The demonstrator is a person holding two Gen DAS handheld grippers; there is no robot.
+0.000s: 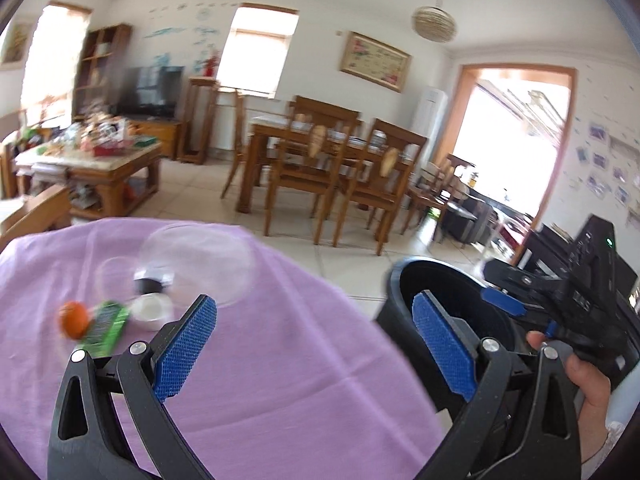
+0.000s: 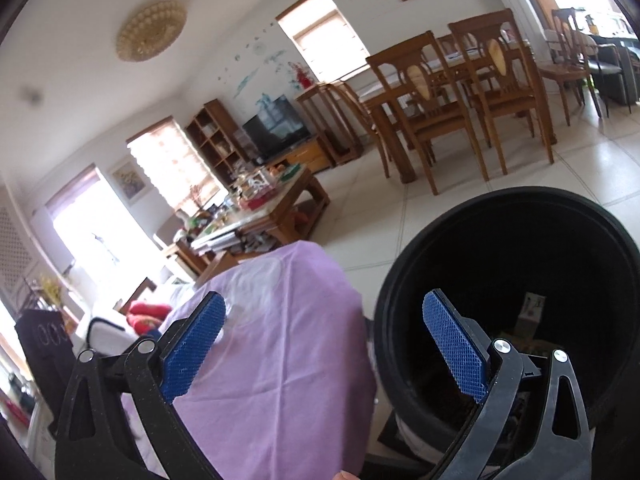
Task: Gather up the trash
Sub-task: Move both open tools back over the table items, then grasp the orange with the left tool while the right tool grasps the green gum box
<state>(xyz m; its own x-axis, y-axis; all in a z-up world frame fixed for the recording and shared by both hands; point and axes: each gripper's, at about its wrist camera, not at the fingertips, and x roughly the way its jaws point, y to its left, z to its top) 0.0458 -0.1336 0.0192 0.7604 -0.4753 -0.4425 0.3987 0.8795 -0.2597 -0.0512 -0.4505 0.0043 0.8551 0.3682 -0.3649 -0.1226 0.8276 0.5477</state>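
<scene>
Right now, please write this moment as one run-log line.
left gripper open, empty | right gripper open, empty, beside bin | trash on purple cloth

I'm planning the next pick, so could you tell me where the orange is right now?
In the left wrist view, the orange sits at the left on the purple cloth, touching the green packet, across the cloth from the black bin.

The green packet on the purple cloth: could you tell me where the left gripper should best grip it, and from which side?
Probably by the green packet's near end, coming from the front edge of the purple cloth. It lies flat and long, with the orange ball at its left and a white lid at its right. The left gripper is open.
</scene>
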